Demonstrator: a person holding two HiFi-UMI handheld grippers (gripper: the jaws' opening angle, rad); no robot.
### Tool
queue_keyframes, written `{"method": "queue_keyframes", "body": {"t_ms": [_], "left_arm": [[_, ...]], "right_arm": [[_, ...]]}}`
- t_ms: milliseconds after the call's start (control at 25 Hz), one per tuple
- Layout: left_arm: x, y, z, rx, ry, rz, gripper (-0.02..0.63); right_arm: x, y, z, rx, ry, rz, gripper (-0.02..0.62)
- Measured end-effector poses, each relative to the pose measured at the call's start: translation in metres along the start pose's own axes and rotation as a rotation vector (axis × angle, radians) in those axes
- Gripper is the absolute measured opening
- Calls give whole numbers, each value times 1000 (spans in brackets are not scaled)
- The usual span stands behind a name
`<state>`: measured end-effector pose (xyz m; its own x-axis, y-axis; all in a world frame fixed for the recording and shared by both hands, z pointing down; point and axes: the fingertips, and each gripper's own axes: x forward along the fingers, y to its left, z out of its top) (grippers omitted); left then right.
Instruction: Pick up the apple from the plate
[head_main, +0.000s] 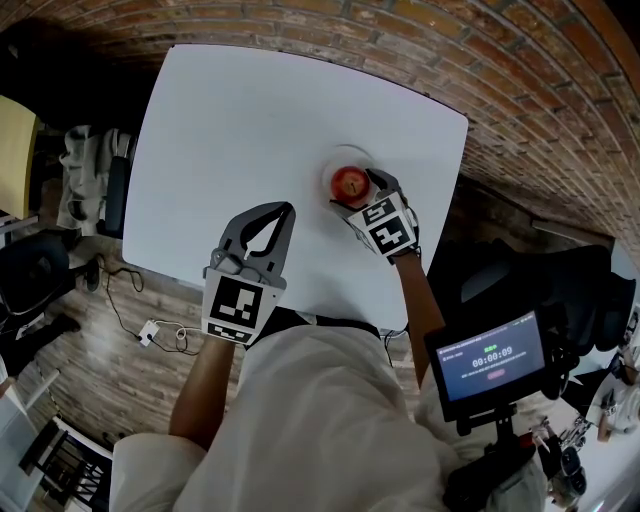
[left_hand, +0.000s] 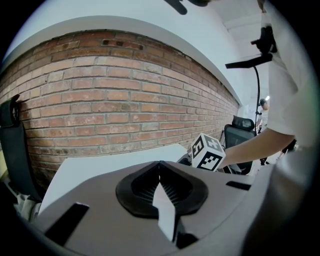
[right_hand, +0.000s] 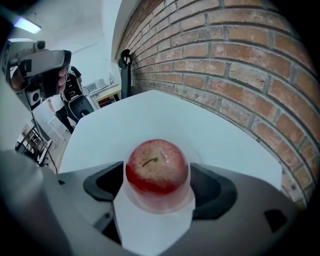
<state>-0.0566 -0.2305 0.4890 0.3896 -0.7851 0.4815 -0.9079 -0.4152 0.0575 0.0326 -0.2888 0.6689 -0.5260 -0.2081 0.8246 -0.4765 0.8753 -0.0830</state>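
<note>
Plate (right_hand: 161, 204) (rim alone visible) beneath apple (right_hand: 157, 167)

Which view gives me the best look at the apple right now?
The right gripper view: the apple fills the centre, stem up, on its plate, between the open right tongs. The head view shows it small, with the tongs beside it. The left gripper view misses it.

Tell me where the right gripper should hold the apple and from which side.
Probably across its widest middle, coming down from above: the apple sits stem up on the plate, and the open right gripper has a jaw on either side.
</note>
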Motion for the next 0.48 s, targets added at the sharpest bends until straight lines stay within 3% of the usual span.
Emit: {"method": "queue_keyframes", "body": {"t_ms": [480], "left_arm": [[0, -1, -1, 1, 5, -1, 6]], "right_arm": [[2, 0, -4, -11, 21, -17, 397]]}}
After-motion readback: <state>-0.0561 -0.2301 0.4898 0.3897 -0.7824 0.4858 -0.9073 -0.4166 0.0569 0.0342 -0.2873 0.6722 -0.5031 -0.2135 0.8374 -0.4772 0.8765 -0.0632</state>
